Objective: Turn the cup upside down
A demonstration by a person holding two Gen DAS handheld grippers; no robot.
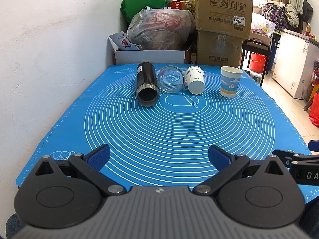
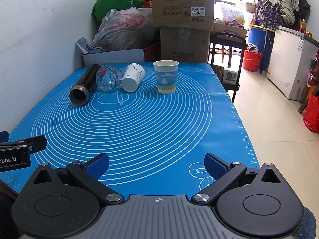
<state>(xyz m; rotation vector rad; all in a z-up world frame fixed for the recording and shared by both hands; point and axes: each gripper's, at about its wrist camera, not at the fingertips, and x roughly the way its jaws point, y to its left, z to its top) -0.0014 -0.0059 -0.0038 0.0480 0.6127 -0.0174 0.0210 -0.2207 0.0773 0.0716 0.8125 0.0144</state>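
A blue-and-white paper cup with a sailboat print (image 1: 230,81) (image 2: 165,76) stands upright, mouth up, at the far right of the blue mat (image 1: 169,127) (image 2: 139,119). To its left, side by side, lie a white paper cup (image 1: 195,79) (image 2: 132,77), a clear glass jar (image 1: 171,79) (image 2: 108,78) and a black flask (image 1: 147,83) (image 2: 84,84). My left gripper (image 1: 159,156) is open and empty over the near edge of the mat. My right gripper (image 2: 157,165) is open and empty, also at the near edge, to the right of the left one.
A white wall (image 1: 49,59) runs along the mat's left side. Cardboard boxes (image 1: 223,20) and plastic bags (image 1: 159,29) are stacked behind the table. The table's right edge drops to a tiled floor (image 2: 279,129), with a red bucket (image 2: 251,59) and a white chest freezer (image 2: 289,69).
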